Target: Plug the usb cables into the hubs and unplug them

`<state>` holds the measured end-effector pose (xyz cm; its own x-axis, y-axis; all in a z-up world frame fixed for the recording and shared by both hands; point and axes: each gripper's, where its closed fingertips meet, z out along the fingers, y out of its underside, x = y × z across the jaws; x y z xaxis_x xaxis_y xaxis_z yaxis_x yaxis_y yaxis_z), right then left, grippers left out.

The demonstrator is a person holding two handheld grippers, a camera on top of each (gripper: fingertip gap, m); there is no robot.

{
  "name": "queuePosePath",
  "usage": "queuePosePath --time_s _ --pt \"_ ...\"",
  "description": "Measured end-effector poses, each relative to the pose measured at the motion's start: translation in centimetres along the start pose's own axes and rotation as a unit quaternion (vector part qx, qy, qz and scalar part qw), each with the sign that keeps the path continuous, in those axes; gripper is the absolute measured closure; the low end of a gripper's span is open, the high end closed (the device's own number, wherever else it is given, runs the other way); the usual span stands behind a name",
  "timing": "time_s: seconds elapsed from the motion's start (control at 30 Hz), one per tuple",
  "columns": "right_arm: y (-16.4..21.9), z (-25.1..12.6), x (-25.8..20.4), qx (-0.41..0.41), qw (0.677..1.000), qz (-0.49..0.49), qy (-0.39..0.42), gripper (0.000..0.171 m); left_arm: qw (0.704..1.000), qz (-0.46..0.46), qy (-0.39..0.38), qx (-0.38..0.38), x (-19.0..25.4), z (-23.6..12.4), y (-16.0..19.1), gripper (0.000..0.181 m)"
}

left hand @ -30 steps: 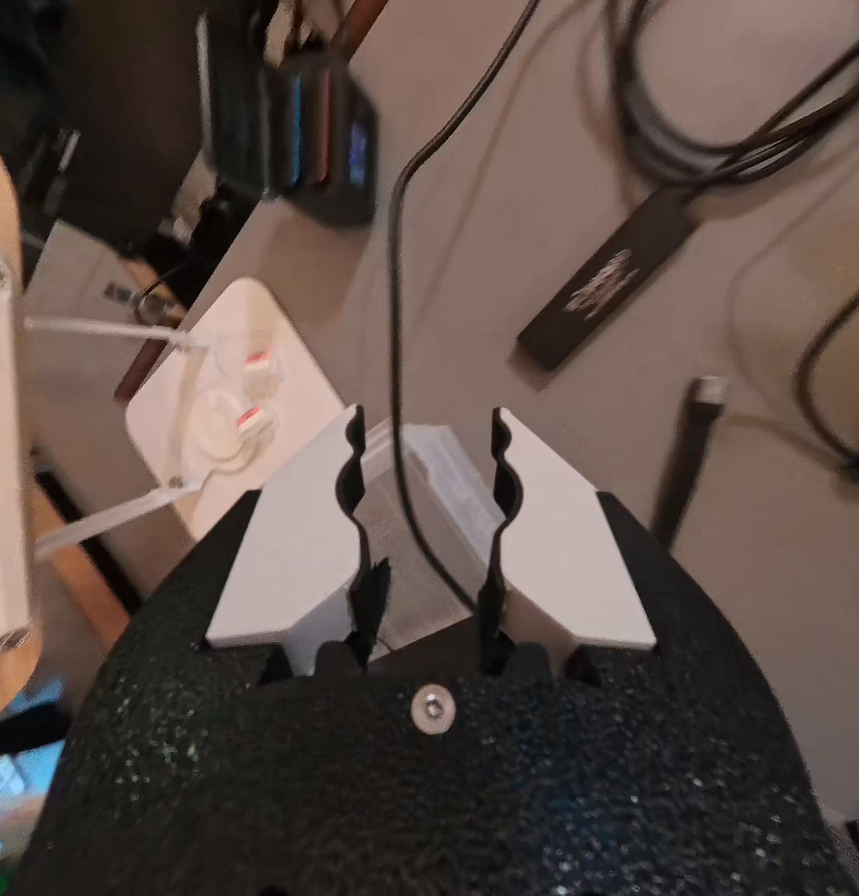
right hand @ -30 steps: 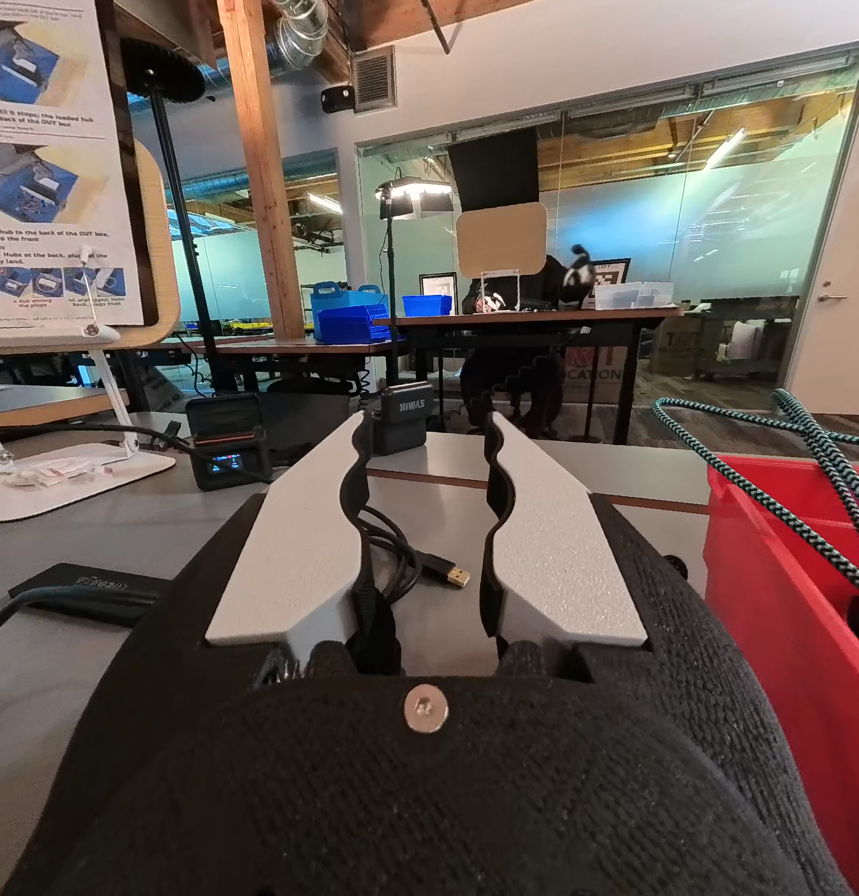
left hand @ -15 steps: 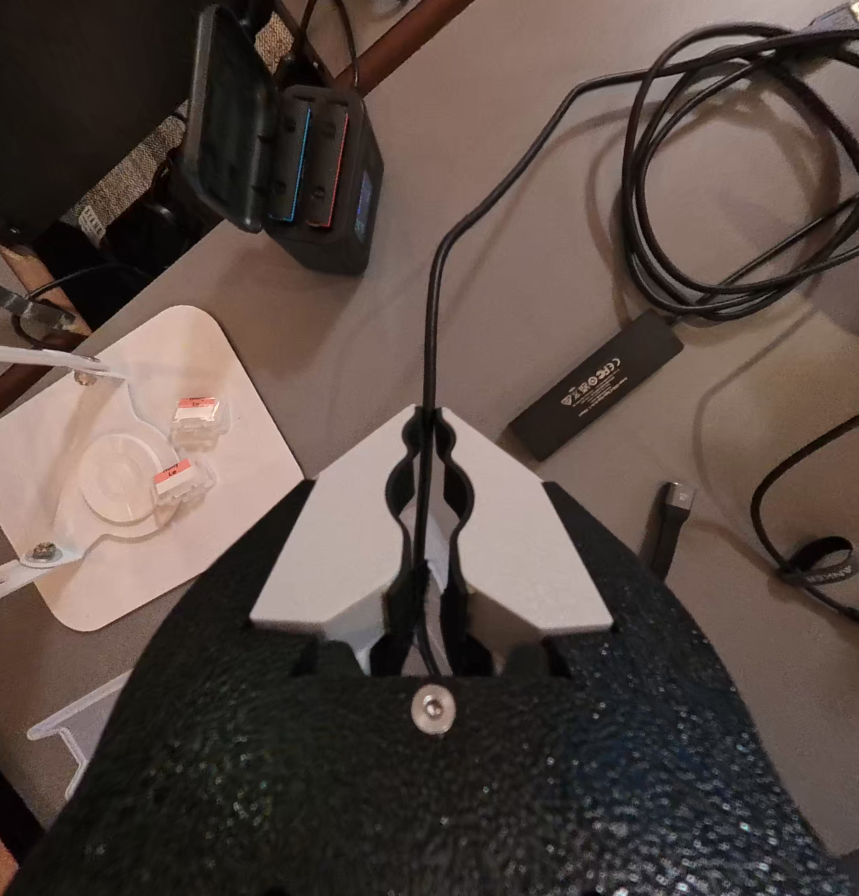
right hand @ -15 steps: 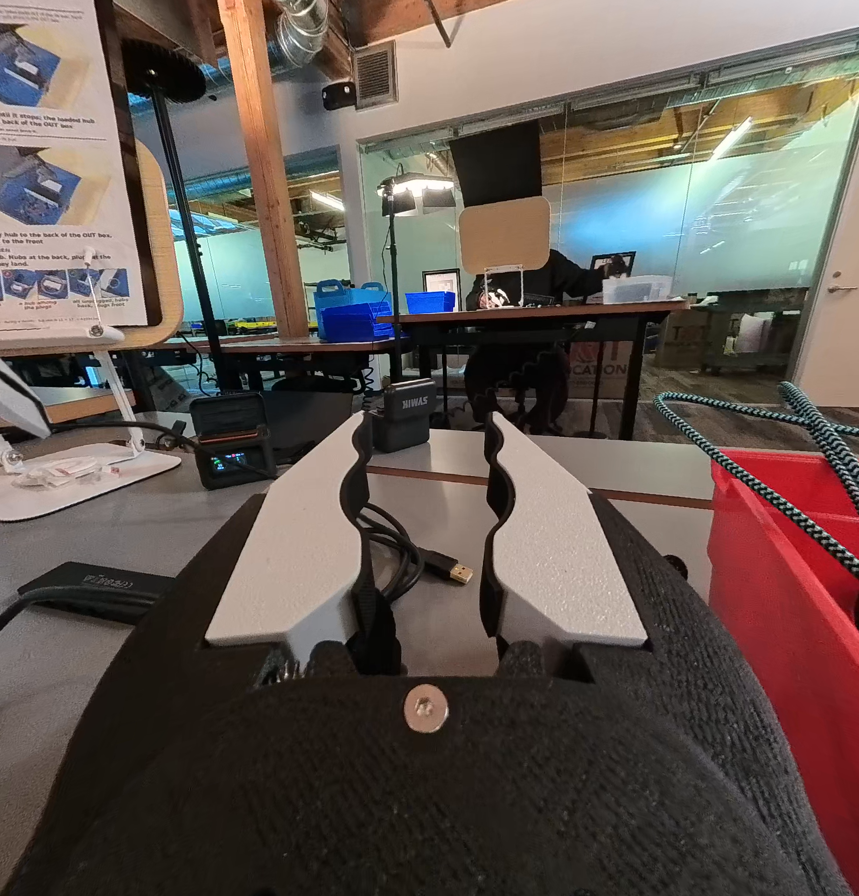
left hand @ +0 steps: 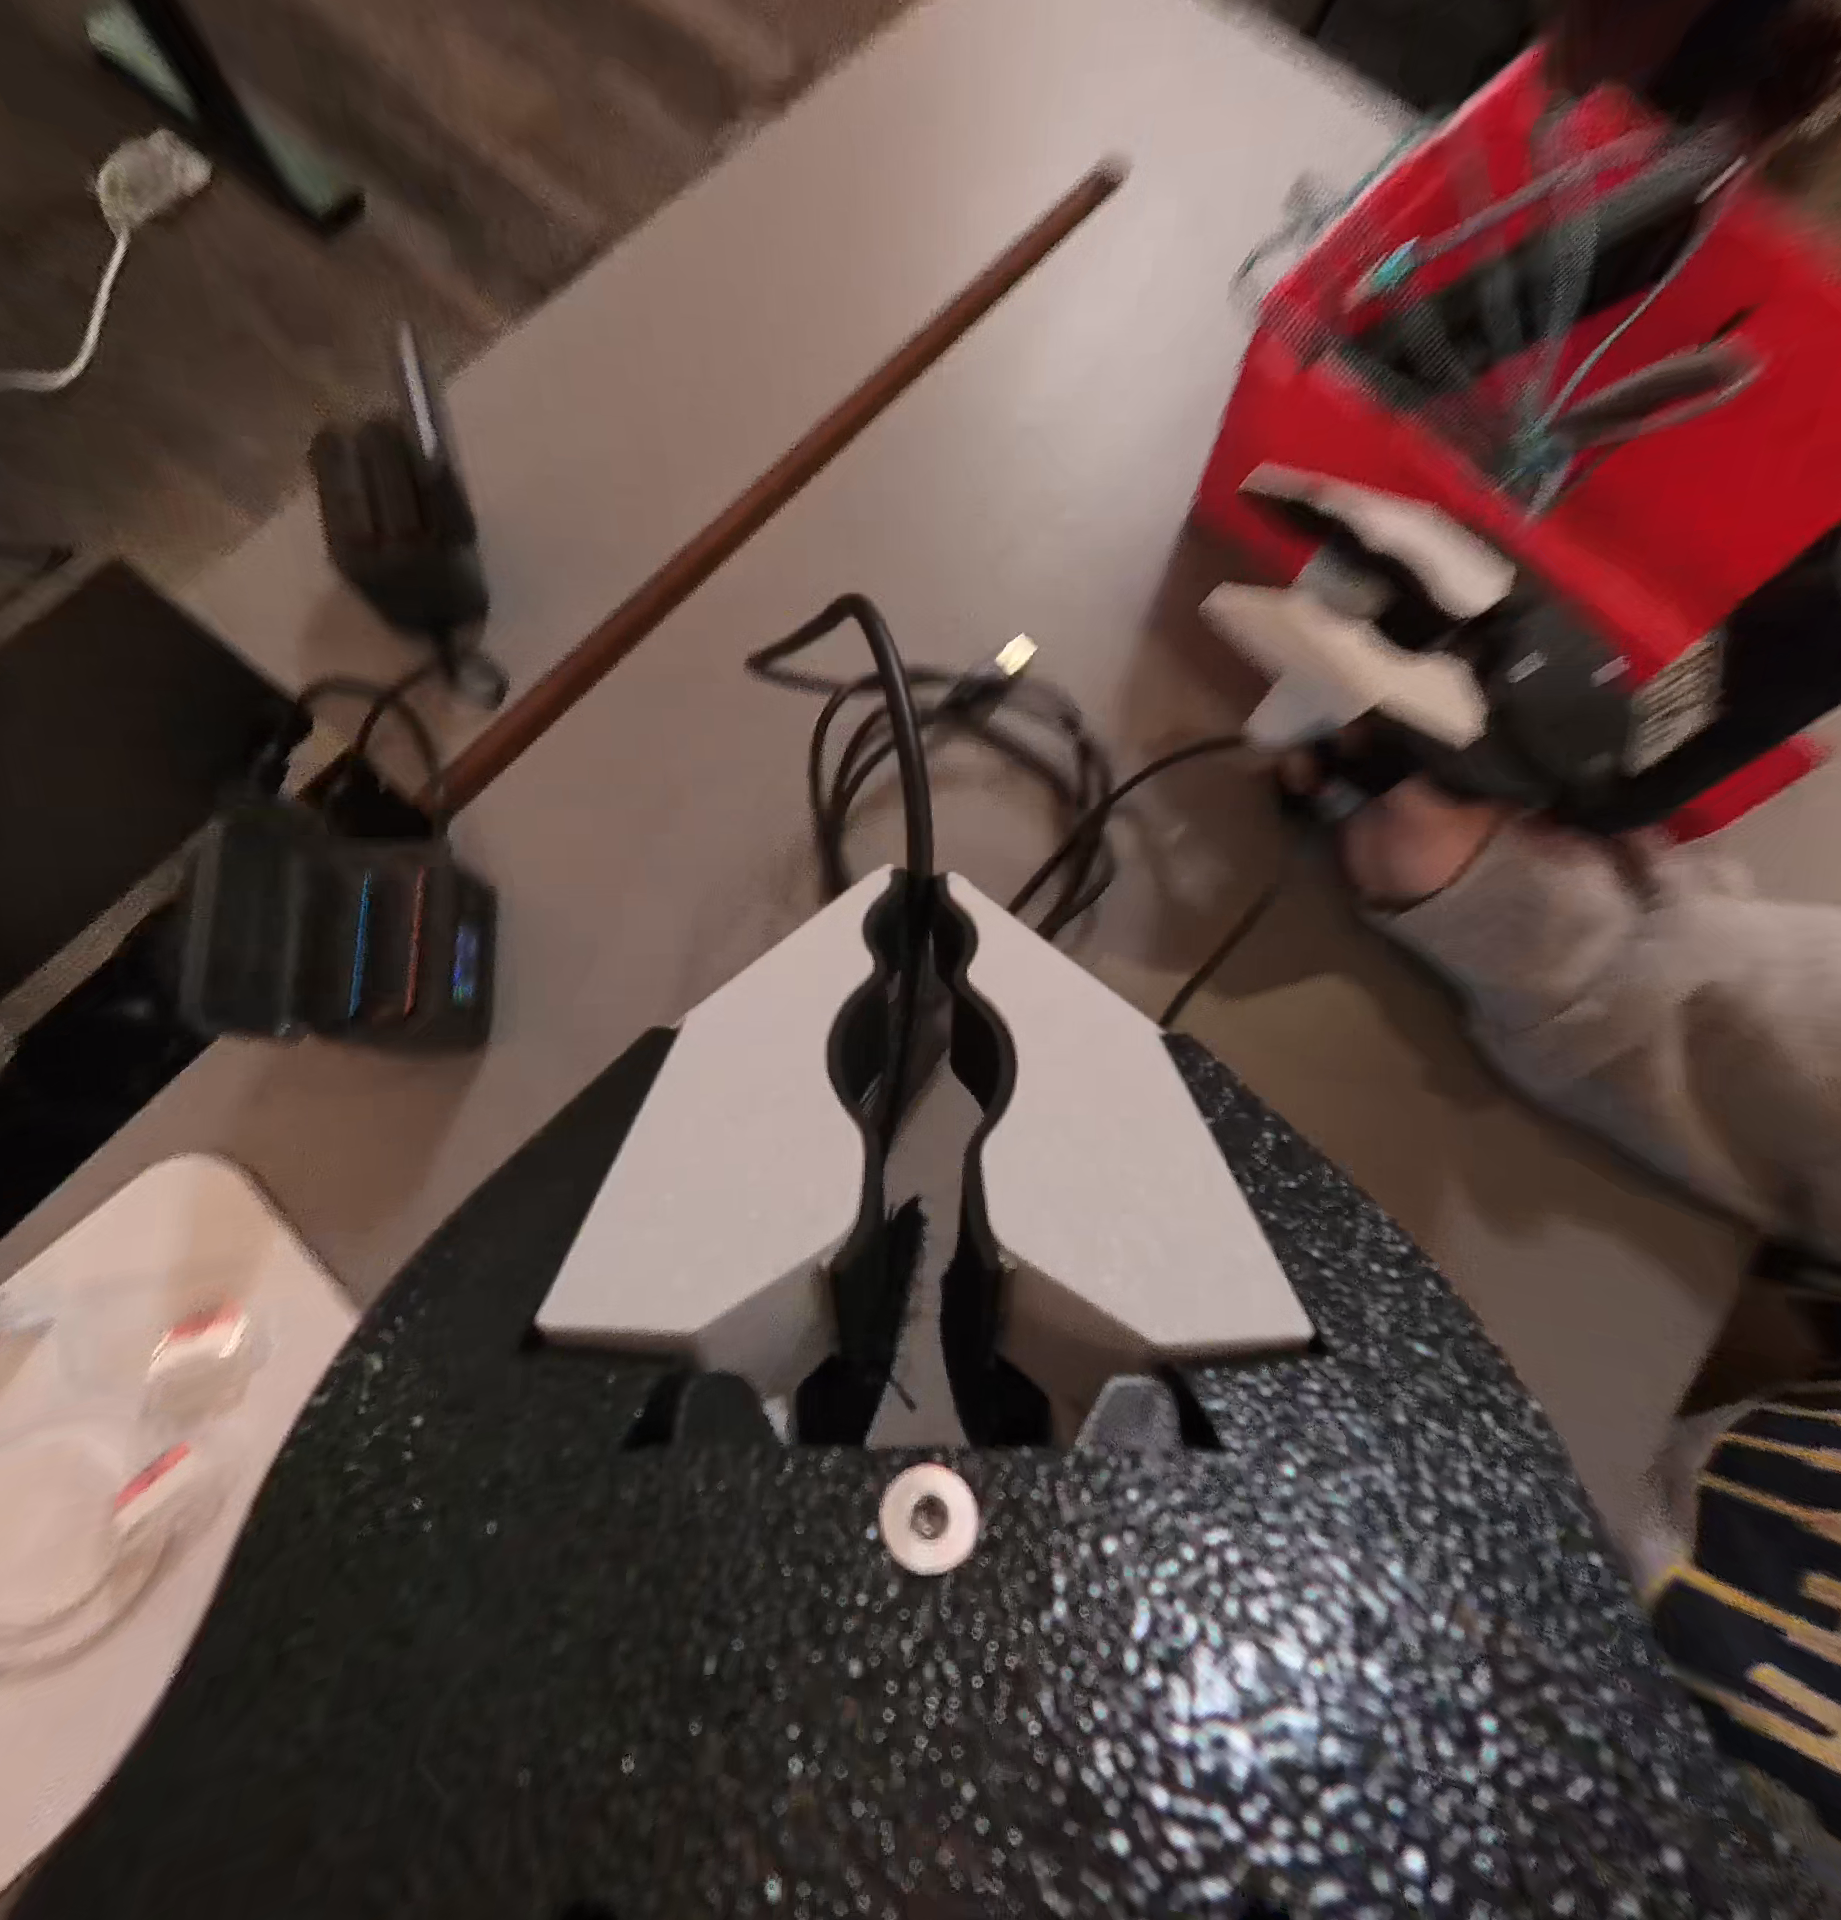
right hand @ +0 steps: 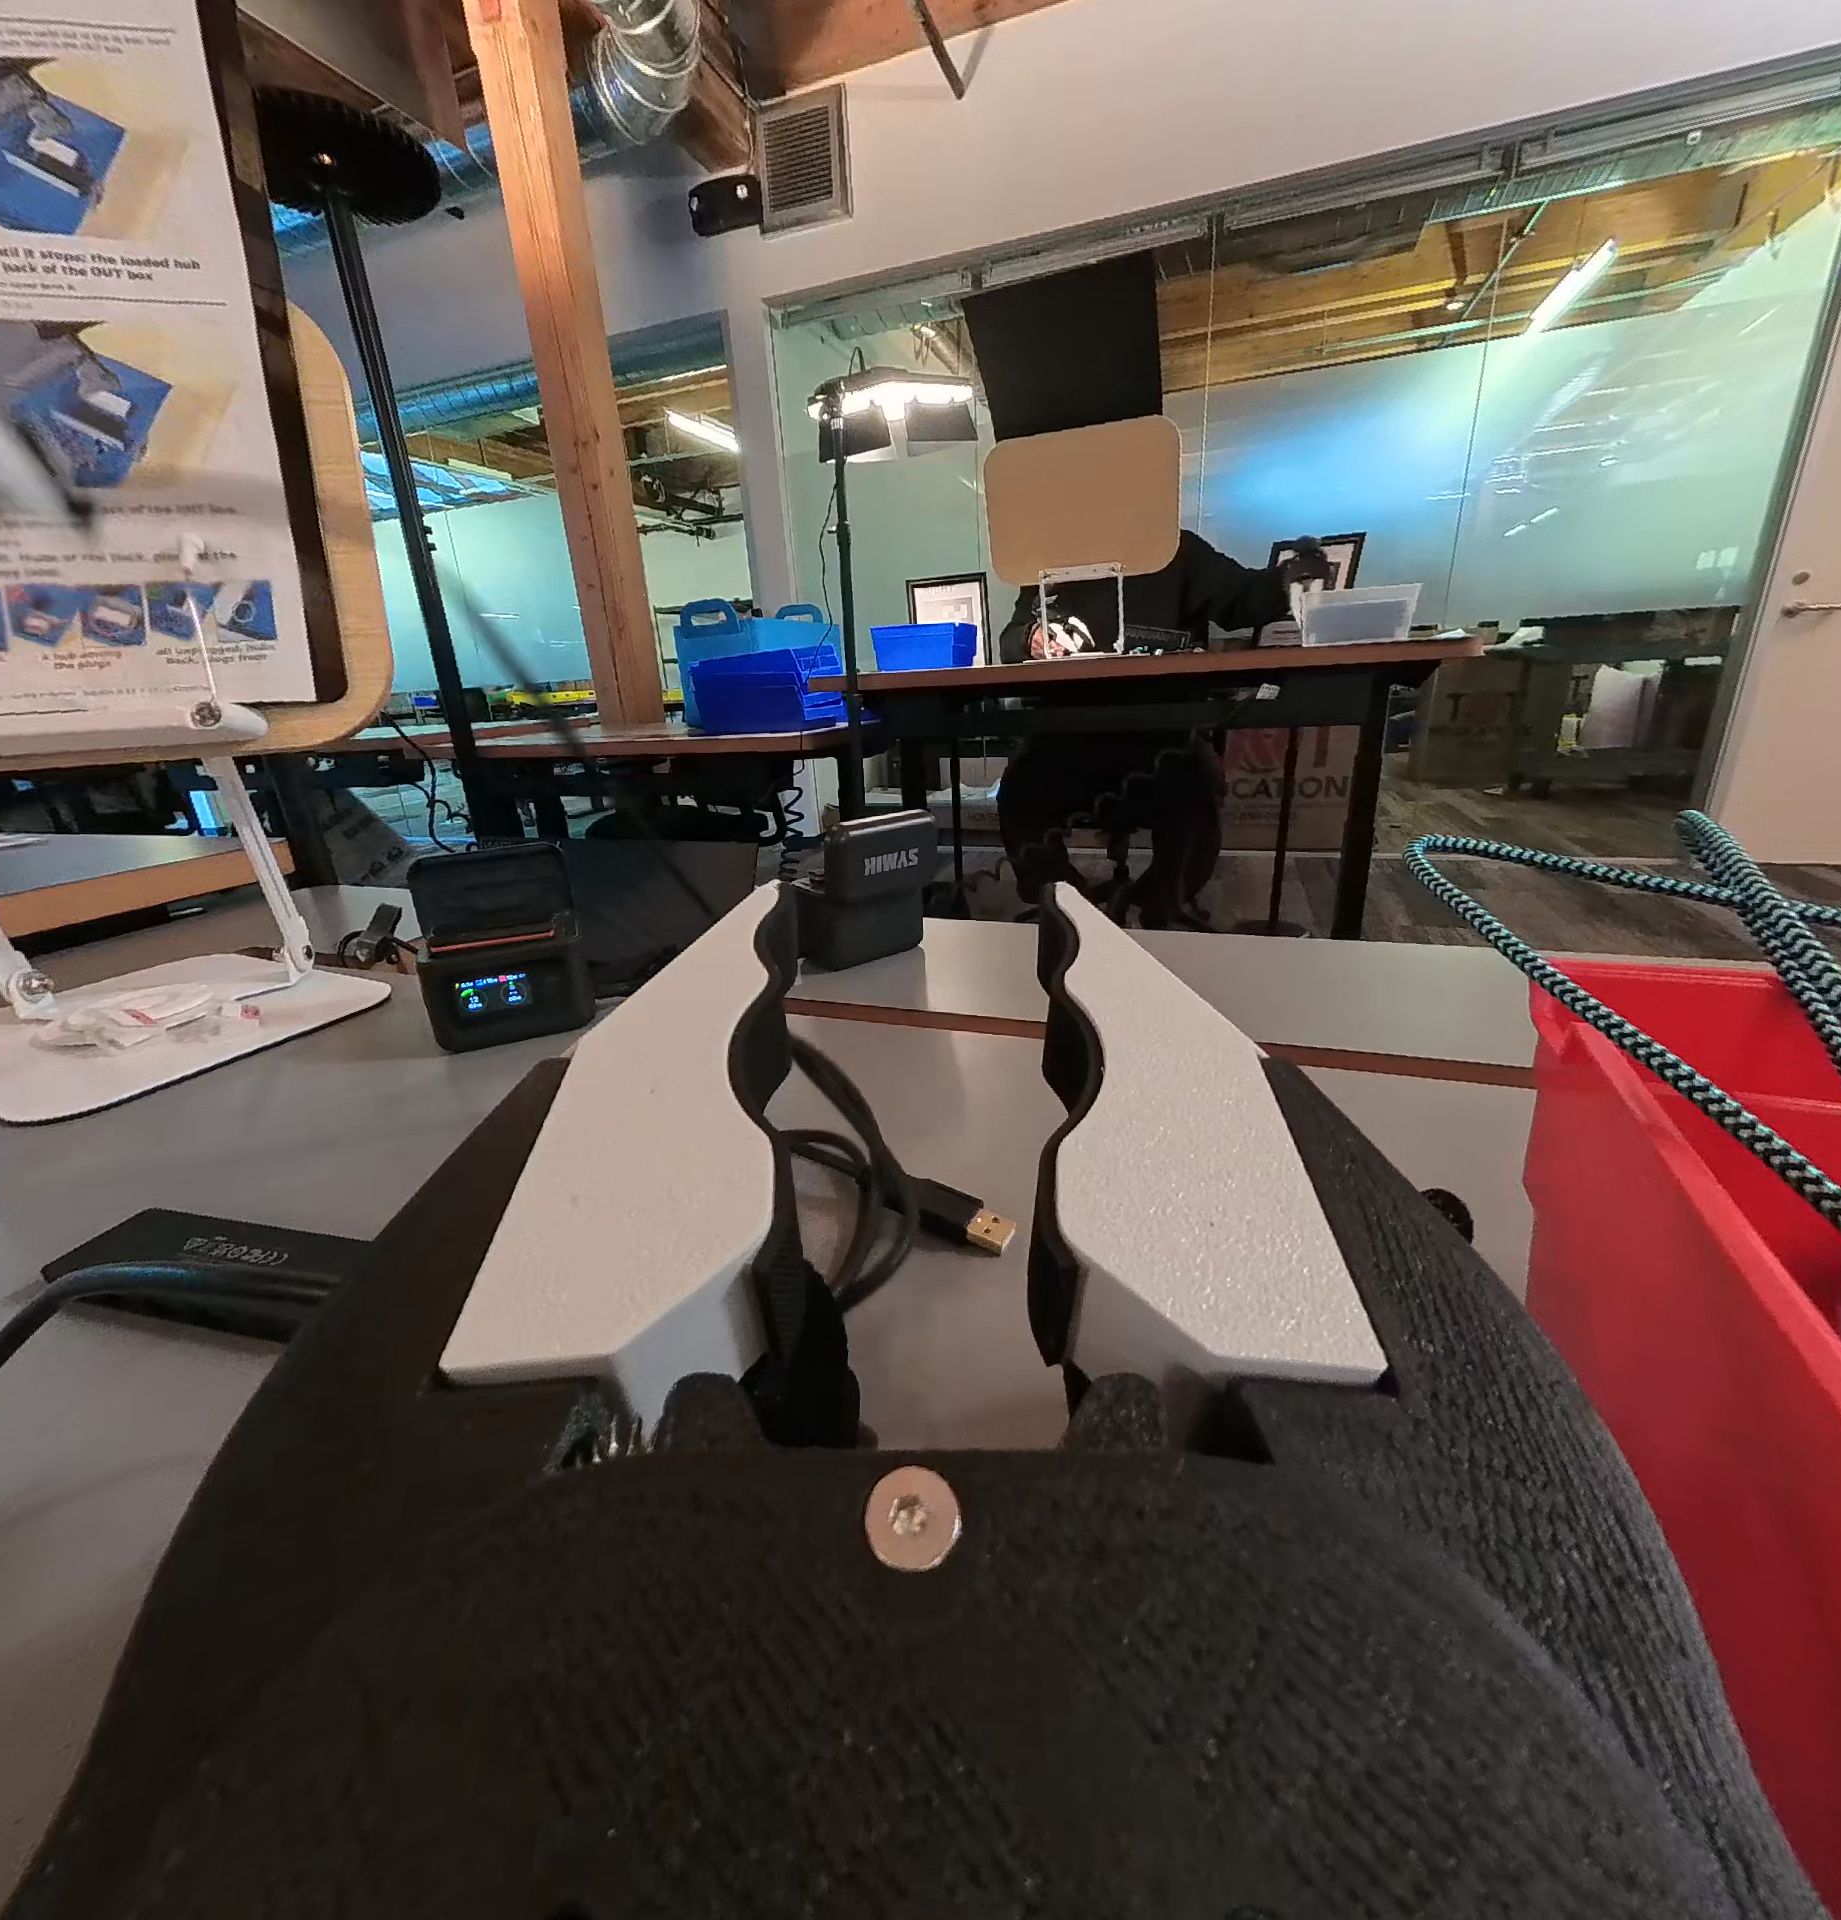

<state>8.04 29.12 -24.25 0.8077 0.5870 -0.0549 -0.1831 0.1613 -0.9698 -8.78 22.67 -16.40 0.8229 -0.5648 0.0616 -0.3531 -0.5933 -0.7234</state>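
**Pinching a black cable, other claw spread wide**

Clamping a thin black cable (left hand: 914, 769) at the very tips of the left claw (left hand: 921, 883), white fingers (left hand: 760, 1132) pressed together; rising in an arc just past the tips. Lying beyond on the grey table (left hand: 687, 343): a loose coil of black cable (left hand: 957, 727) with a gold USB plug (left hand: 1017, 655) at its far edge. Off to the left, a black charger case (left hand: 344, 945) with lit strips; farther right, a red bin (left hand: 1498, 436) of cords, much blurred.

Spread apart and gripping nothing, the right claw (right hand: 916, 914) resting low over the table, gold USB plug (right hand: 989, 1229) lying between its fingers. Left of it, a flat black hub (right hand: 209, 1252); right, the red bin (right hand: 1685, 1299) draped with braided teal cord (right hand: 1768, 935). Printed marks on hub and cases, not repeated.
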Motion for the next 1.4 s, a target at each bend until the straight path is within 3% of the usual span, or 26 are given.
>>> queuePosePath --time_s 0.03,0.17,0.23,0.33,0.57,0.7,0.77,0.93,1.07,1.13,1.2,1.33,1.4 --pt "0.0 0.0 0.0 0.000 1.000 0.001 0.001 0.126 0.999 -0.010 0.024 0.027 0.9 -0.6 -1.6 0.180" --pt "-0.1 -0.1 0.2 0.002 1.000 0.004 0.003 0.126 0.978 -0.061 0.139 0.142 4.4 -3.2 -7.5 0.179" --pt "-0.1 -0.1 0.2 0.001 1.000 0.004 0.003 0.126 0.979 -0.062 0.131 0.147 4.1 -3.2 -8.4 0.179" --pt "-0.1 -0.1 0.3 0.003 1.000 0.003 0.004 0.126 0.991 -0.041 0.060 0.109 1.9 -1.2 -6.8 0.179" --pt "0.0 -0.1 0.2 0.001 1.000 0.000 0.002 0.126 0.991 -0.005 -0.079 0.108 -3.2 4.4 -1.4 0.179" --pt "0.0 -0.1 0.1 0.000 1.000 -0.002 0.001 0.126 0.985 -0.052 -0.122 0.107 -5.5 6.0 2.2 0.172" --pt "-0.1 -0.1 0.0 0.000 1.000 -0.005 -0.001 0.126 0.978 -0.068 -0.140 0.140 -5.6 5.4 2.8 0.153" --pt "-0.1 -0.1 -0.3 0.000 1.000 -0.018 -0.004 0.126 0.911 0.026 -0.267 0.312 -2.6 -0.6 2.6 0.152" --pt "0.1 -0.2 -1.2 -0.005 0.999 -0.027 -0.031 0.127 0.889 0.099 -0.280 0.348 -0.3 -0.5 5.0 0.155" --pt "0.3 -0.5 -3.6 -0.013 0.994 -0.036 -0.102 0.140 0.879 0.136 -0.277 0.364 0.5 -0.2 6.4 0.168" --pt "0.5 -1.1 -6.2 -0.018 0.983 -0.049 -0.174 0.145 0.869 0.161 -0.275 0.378 1.2 0.0 8.0 0.170" --pt "0.6 -1.3 -8.1 -0.018 0.975 -0.096 -0.199 0.141 0.900 0.132 -0.232 0.345 0.9 1.7 9.7 0.177" --pt "0.8 -1.3 -8.6 -0.024 0.973 -0.115 -0.201 0.139 0.901 0.115 -0.221 0.355 0.3 1.6 10.0 0.181"
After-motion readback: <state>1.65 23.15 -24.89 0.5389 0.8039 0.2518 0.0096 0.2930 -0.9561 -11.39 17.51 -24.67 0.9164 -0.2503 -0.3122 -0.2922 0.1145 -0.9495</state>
